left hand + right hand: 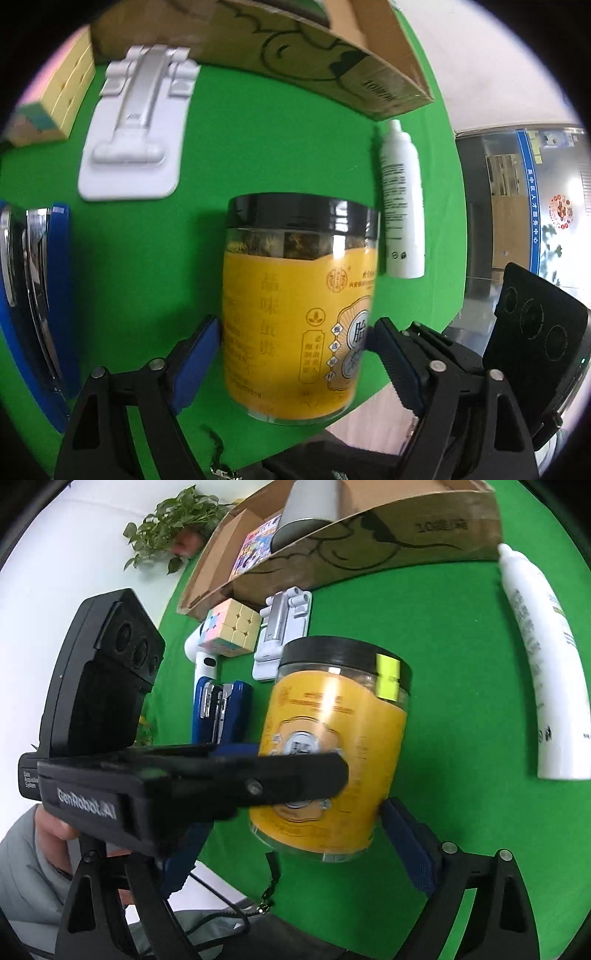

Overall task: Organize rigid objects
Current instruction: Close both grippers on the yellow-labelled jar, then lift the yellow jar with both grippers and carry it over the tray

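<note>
A clear jar point(299, 306) with a black lid and yellow label sits between the blue pads of my left gripper point(295, 354), which is shut on it and holds it tilted over the green table. In the right wrist view the same jar point(332, 746) shows with the left gripper's black finger across its front. My right gripper point(291, 853) is open and empty just below the jar. A white spray bottle point(402, 206) lies to the right; it also shows in the right wrist view point(543, 672).
A cardboard box point(369, 542) holding a colourful item and a grey cylinder stands at the back. A white phone stand point(136, 125), a blue stapler point(218, 709), a pastel puzzle cube point(231, 631) and a white device point(201, 661) lie on the green cloth point(443, 646).
</note>
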`<action>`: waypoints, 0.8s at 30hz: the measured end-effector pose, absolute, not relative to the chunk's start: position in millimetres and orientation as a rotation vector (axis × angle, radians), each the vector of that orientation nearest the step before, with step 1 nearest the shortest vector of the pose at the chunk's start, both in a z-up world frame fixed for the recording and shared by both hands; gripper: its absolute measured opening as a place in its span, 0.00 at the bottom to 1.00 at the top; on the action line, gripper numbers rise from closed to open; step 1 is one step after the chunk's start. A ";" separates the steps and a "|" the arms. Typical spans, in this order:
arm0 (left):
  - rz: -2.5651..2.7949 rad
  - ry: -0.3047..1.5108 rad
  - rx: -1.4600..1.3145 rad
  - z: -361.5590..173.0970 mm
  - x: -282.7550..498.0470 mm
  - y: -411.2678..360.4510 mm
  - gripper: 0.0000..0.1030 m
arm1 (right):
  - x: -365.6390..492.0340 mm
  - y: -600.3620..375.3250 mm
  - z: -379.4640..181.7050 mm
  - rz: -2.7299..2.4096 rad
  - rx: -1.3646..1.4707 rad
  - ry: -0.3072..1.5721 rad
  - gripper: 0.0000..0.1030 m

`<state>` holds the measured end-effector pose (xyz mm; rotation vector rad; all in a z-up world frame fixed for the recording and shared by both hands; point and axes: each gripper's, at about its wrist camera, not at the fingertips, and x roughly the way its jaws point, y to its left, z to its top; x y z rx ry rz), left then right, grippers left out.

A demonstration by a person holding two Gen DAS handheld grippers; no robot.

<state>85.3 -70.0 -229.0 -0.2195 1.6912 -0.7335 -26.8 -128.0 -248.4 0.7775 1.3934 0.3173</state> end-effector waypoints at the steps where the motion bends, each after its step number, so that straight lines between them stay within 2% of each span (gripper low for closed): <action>1: -0.734 1.700 -0.248 -231.6 86.0 -66.7 0.78 | -24.1 -129.2 -250.4 0.303 0.775 1.407 0.89; 4: -0.751 1.698 -0.268 -233.8 87.8 -64.4 0.78 | -21.9 -134.4 -268.9 0.258 0.850 1.459 0.80; 9: -0.743 1.664 -0.239 -216.1 85.4 -65.0 0.78 | -14.9 -125.6 -260.7 0.240 0.813 1.471 0.81; 24: -0.845 1.255 -0.141 -21.7 104.7 -129.9 0.78 | -14.7 -213.1 -57.0 0.196 0.685 1.078 0.80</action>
